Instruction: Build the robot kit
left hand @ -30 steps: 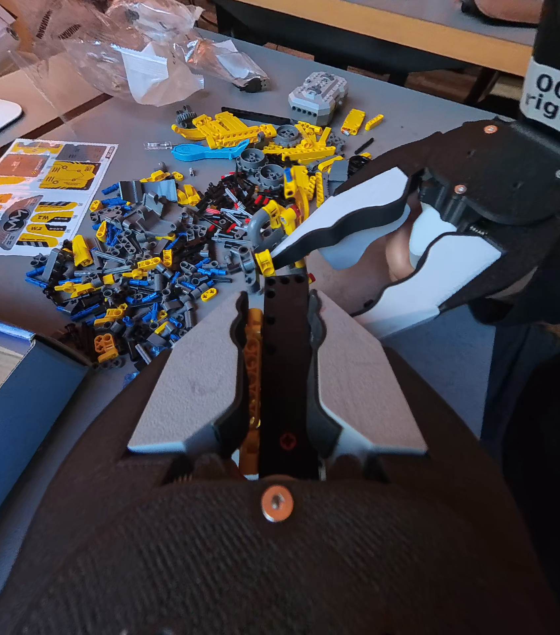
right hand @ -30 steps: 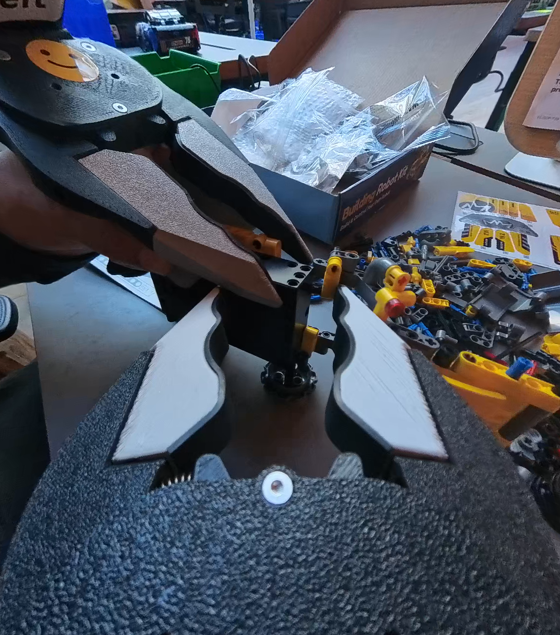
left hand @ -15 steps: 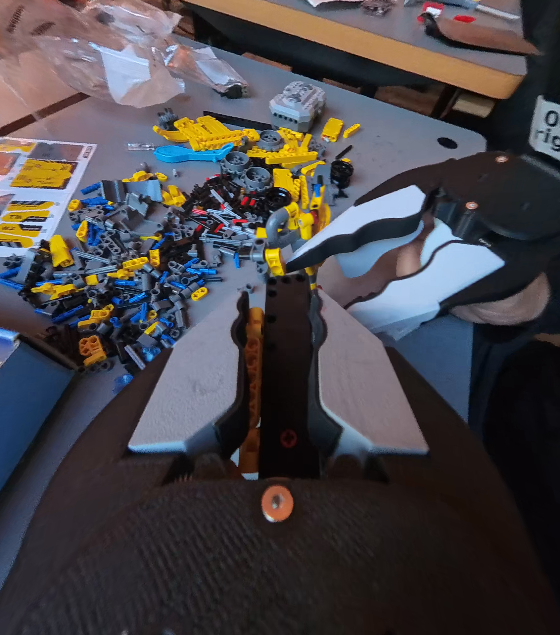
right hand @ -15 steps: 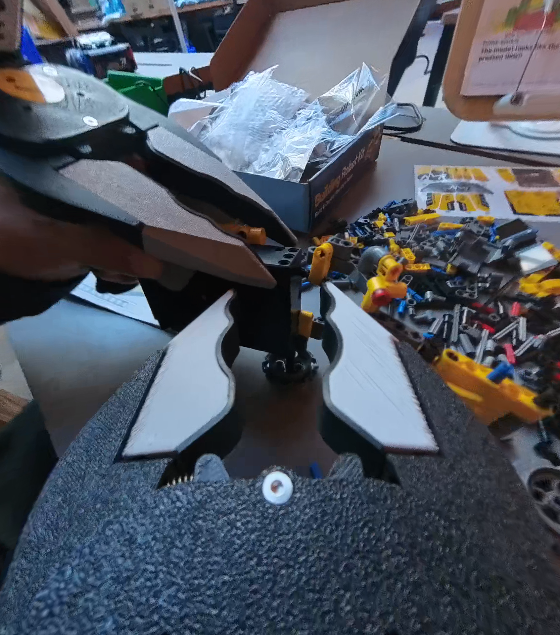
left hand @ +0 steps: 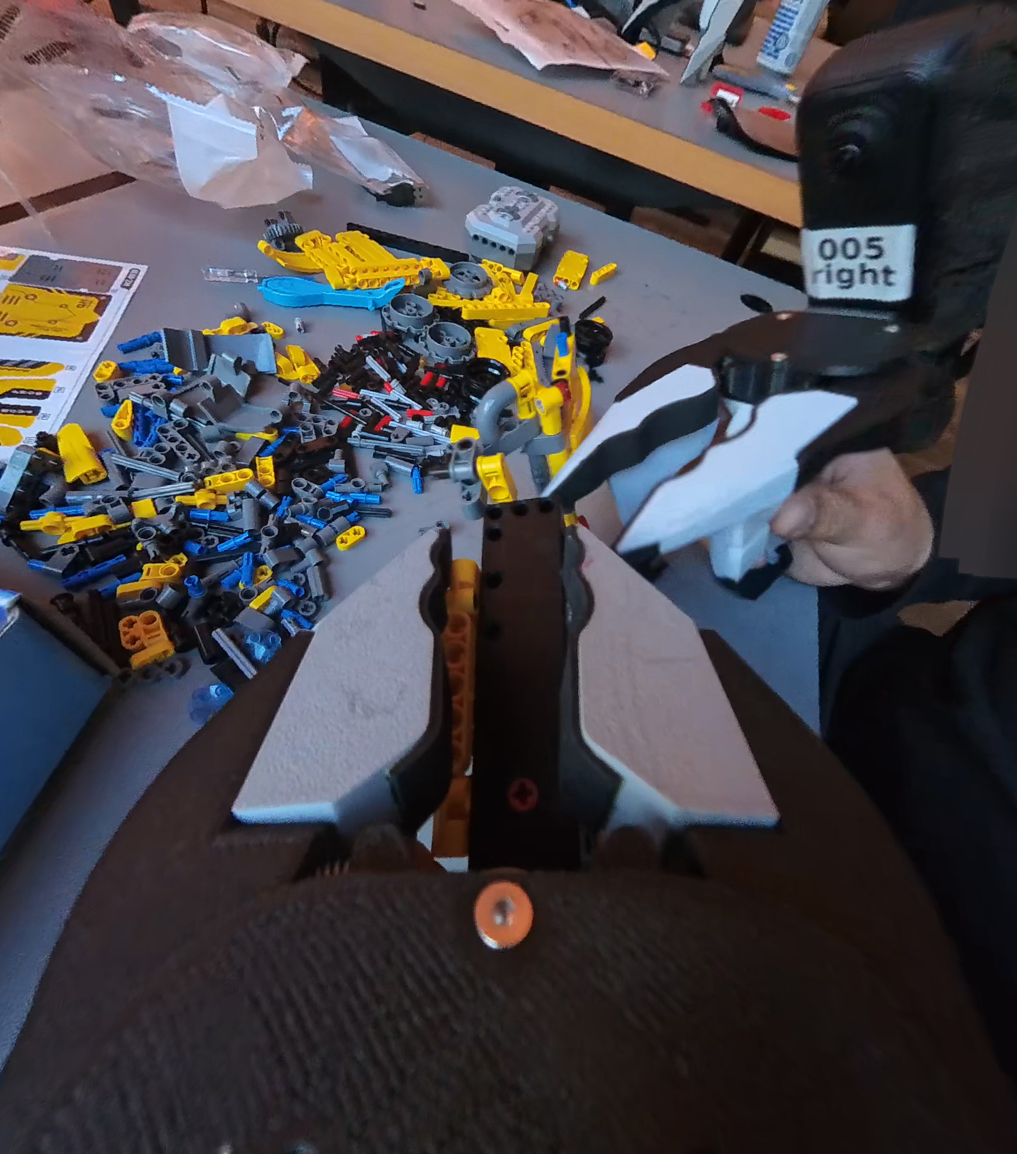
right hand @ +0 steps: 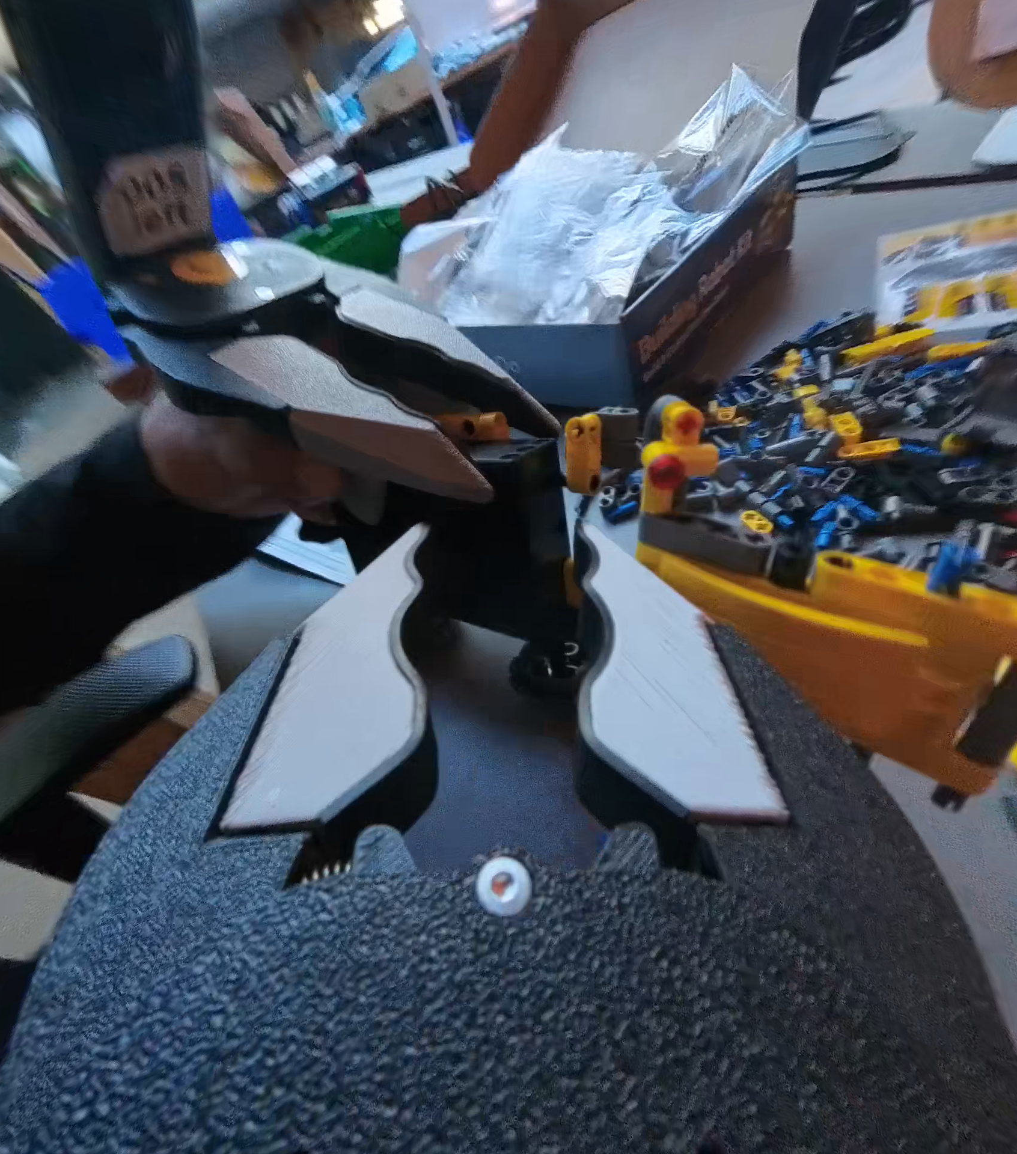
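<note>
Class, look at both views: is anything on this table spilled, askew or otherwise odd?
Yes: small yellow, blue, grey and black building pieces lie spilled in a loose heap across the grey table, unsorted, beside crumpled clear plastic bags.

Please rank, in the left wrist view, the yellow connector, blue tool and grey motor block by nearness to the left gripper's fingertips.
From the left gripper:
1. Yellow connector, just beyond the fingertips.
2. Blue tool, farther back, left of centre.
3. Grey motor block, at the pile's far edge.
</note>
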Tool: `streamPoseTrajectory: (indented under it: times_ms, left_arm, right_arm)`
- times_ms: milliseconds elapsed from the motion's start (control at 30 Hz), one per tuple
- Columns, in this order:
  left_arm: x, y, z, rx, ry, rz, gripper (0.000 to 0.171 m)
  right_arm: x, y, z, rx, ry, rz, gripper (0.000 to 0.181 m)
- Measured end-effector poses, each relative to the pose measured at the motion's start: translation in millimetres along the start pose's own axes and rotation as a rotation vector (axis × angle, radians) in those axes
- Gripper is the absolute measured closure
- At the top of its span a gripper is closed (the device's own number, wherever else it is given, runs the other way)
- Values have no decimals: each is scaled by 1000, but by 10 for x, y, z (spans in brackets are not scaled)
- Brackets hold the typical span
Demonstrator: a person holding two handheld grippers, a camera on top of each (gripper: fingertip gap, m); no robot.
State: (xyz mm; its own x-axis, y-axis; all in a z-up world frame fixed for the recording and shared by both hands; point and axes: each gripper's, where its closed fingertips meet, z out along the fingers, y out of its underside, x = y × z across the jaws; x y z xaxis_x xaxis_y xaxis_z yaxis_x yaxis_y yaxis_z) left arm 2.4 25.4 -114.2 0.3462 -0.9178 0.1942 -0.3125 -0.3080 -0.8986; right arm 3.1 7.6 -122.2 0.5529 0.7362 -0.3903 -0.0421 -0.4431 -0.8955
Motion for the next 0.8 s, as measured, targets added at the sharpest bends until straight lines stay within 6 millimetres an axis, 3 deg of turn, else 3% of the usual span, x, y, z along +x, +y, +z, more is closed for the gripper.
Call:
streamPoseTrajectory:
  times_ms: [100, 233, 300, 367, 433, 533, 567, 600, 667, 733, 800]
  left_arm:
    - [14, -4, -17, 7, 7, 10, 139]
    - [62, -10, -49, 18, 17, 43, 139]
    - [130, -11, -74, 24, 26, 81, 139]
    - [199, 3, -93, 22, 25, 126, 139]
    - [267, 13, -103, 25, 24, 177, 139]
    - [340, 21, -109, 32, 30, 223, 139]
    - [353, 23, -109, 32, 26, 233, 139]
    - [366, 27, -109, 29, 22, 246, 139]
    - [400, 39, -102, 18, 15, 276, 139]
    - [415, 64, -88, -7, 4, 300, 139]
    - [410, 89, -79, -35, -10, 318, 138]
  right_arm:
    - [-5, -78, -70, 58, -67, 60, 149]
    - [-148, -124, -193, 79, -101, 41, 138]
    - [-284, -294, -395, 127, -132, 0, 140]
    - [-226, -525, -643, 144, -58, -132, 152]
    - [-66, -718, -808, 57, 10, -280, 146]
    - [41, -774, -768, -183, -111, -395, 124]
    - [31, -760, -691, -241, -178, -386, 107]
    - [-14, -684, -614, -323, -264, -376, 106]
    - [-40, -513, -451, -463, -352, -379, 115]
    - [-80, -301, -322, -594, -375, -398, 144]
    - [-6, -107, -232, -699, -327, -495, 147]
